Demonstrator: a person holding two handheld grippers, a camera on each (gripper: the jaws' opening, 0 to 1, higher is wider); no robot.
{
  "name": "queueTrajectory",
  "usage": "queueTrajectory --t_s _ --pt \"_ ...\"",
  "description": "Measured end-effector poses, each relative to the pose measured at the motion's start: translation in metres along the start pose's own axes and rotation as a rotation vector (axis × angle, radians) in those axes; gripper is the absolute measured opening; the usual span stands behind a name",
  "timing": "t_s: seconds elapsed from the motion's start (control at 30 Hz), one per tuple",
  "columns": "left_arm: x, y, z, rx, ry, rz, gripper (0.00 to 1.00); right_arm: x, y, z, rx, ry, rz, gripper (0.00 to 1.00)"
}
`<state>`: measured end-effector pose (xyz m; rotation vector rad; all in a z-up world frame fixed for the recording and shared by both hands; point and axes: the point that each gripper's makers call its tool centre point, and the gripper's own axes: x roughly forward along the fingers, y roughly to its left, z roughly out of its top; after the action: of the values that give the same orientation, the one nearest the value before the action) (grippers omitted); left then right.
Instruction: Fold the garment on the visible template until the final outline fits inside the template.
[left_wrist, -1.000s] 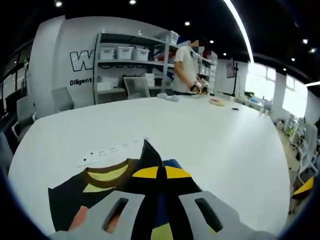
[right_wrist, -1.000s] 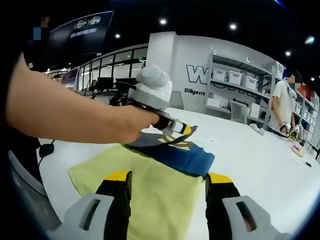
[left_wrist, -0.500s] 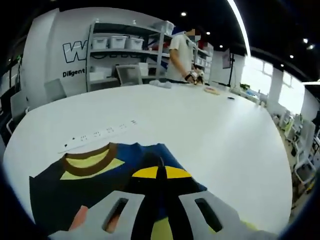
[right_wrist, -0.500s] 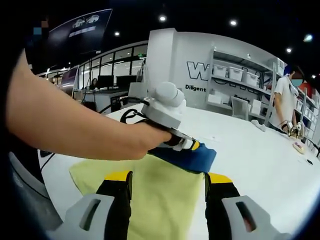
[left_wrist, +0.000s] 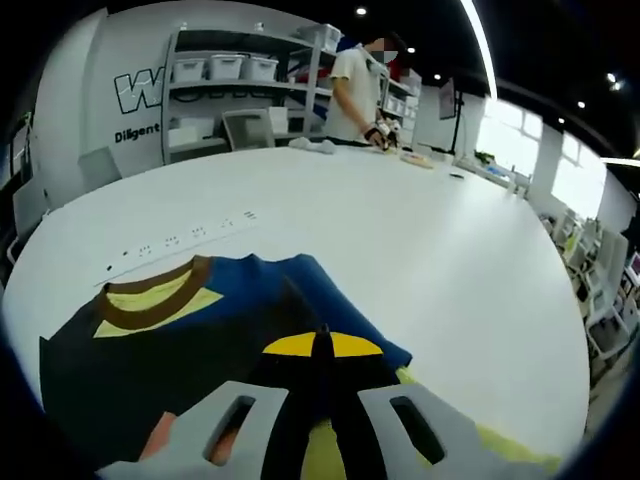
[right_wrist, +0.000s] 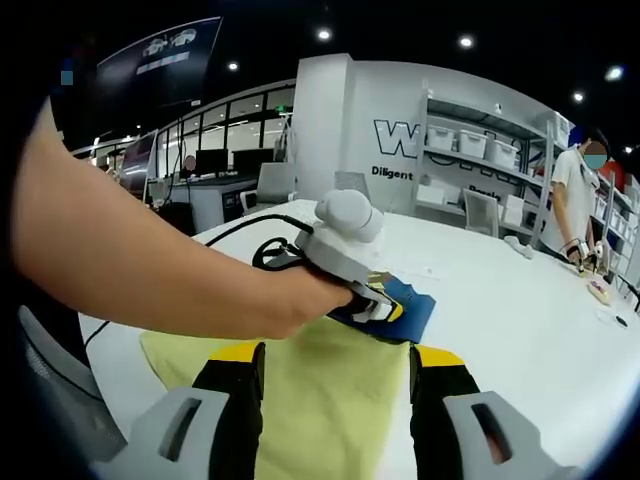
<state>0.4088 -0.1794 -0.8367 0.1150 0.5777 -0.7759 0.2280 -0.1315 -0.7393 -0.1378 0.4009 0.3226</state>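
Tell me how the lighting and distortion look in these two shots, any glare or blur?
Left gripper view: strong fisheye bend; the white table is evenly lit, windows at right blow out, the garment is sharp. Right gripper view: dark ceiling with spot lights, the person's forearm looms large and soft, the yellow template is clear.

The left gripper (left_wrist: 322, 345) has its 2 yellow-tipped jaws pressed together, pointing forward and low. In the right gripper view a bare forearm (right_wrist: 130, 270) reaches across from the left. The right gripper (right_wrist: 335, 352) holds its jaws wide apart.
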Motion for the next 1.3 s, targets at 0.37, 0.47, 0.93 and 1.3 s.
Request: queueTrajectory --t_s 0.37,0.47,0.93,1.3 --pt "0.005 -0.017 -0.007 -0.025 0.035 -0.067 0.00 0.000 -0.001 -0.001 0.000 0.004 -0.004 0.55" --pt "0.006 -0.018 -0.010 -0.023 0.046 -0.067 0.01 -0.001 -0.002 -0.001 0.002 0.002 -0.008 0.55" --pt "-0.004 -0.018 -0.005 -0.032 0.044 -0.081 0.02 -0.001 -0.002 -0.001 -0.002 0.004 -0.006 0.55" --pt "-0.027 -0.002 0.016 -0.014 -0.032 -0.049 0.08 0.002 0.001 -0.005 -0.019 0.021 -0.001 0.55"
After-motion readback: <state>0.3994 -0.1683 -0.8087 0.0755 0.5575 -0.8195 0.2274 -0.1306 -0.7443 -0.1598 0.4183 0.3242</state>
